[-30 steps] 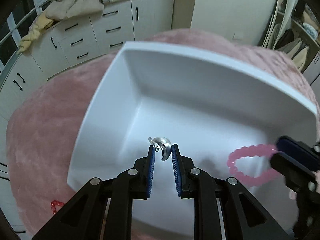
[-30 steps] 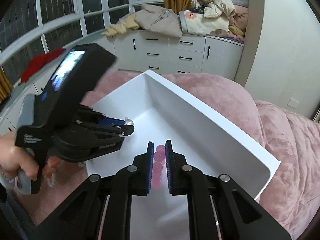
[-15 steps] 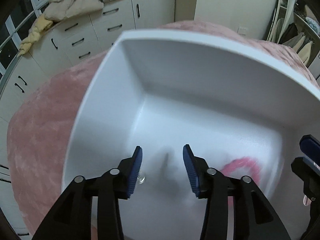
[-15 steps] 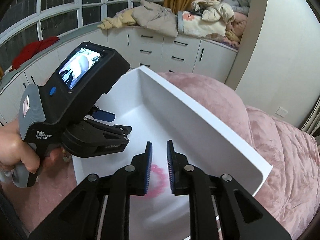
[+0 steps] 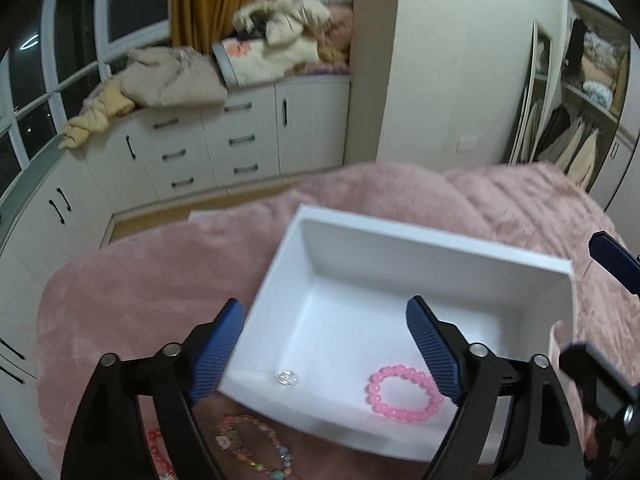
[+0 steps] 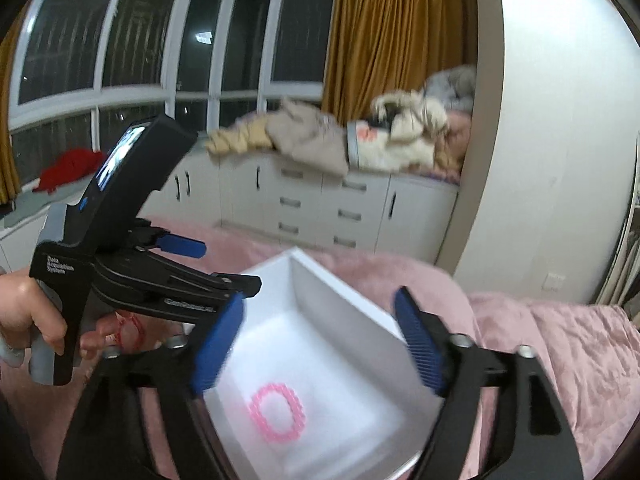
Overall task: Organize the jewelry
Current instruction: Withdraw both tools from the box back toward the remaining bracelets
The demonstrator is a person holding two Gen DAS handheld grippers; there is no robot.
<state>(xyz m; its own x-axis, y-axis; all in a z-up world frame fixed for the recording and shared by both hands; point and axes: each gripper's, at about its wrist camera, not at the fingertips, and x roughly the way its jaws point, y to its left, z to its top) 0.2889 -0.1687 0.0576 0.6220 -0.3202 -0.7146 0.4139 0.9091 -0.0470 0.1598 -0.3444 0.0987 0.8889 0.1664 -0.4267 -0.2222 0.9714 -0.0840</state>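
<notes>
Both grippers hang over the white tray [image 5: 404,240], which sits on a pink blanket [image 5: 152,272]. The left gripper [image 5: 326,350] has its blue fingers spread wide with nothing between them; the right gripper [image 6: 318,346] is likewise wide open and holds nothing. In the tray lie a pink bead bracelet [image 5: 404,393] and a small silver piece [image 5: 287,378] (too small to make out in detail), the silver one by the near-left corner, well apart from the bracelet. Outside the tray, on the blanket below its near wall, lie a multicoloured bead bracelet [image 5: 256,450] and a red one [image 5: 158,454].
</notes>
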